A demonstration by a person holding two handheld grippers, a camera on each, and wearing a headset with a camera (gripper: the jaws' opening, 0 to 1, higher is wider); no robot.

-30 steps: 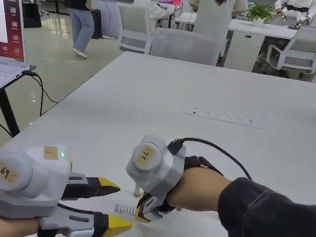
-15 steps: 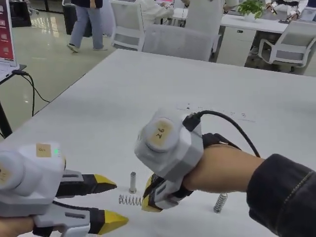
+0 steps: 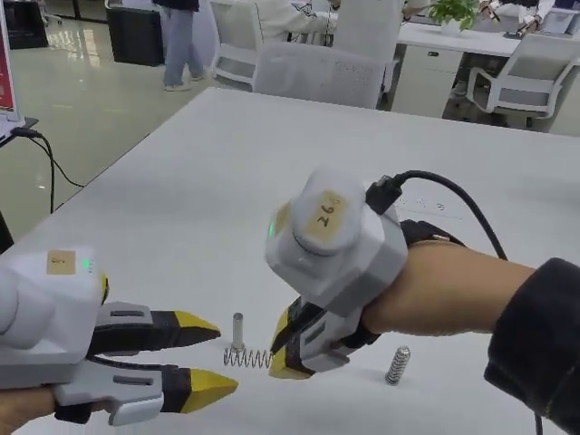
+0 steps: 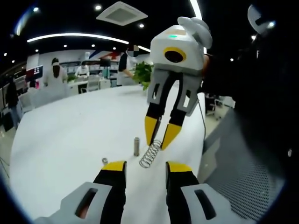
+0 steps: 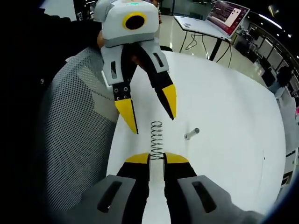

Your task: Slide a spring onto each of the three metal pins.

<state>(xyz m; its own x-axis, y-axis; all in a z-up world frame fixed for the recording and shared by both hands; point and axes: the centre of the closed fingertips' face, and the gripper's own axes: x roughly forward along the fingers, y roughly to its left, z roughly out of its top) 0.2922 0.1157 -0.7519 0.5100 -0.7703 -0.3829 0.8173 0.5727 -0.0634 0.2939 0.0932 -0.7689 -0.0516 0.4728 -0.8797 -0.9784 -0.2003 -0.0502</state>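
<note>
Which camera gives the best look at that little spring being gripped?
The right gripper view: the spring runs full length straight out from the shut jaws of the right hand-held gripper. The left gripper view shows it small and slanted; the head view shows it small, one end hidden.

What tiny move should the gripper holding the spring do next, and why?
Probably the right gripper should lift and tip the spring upright over the bare pin. It is shut on one end of the spring, which points sideways with its free end near the pin's foot, so it cannot slide on yet.
</note>
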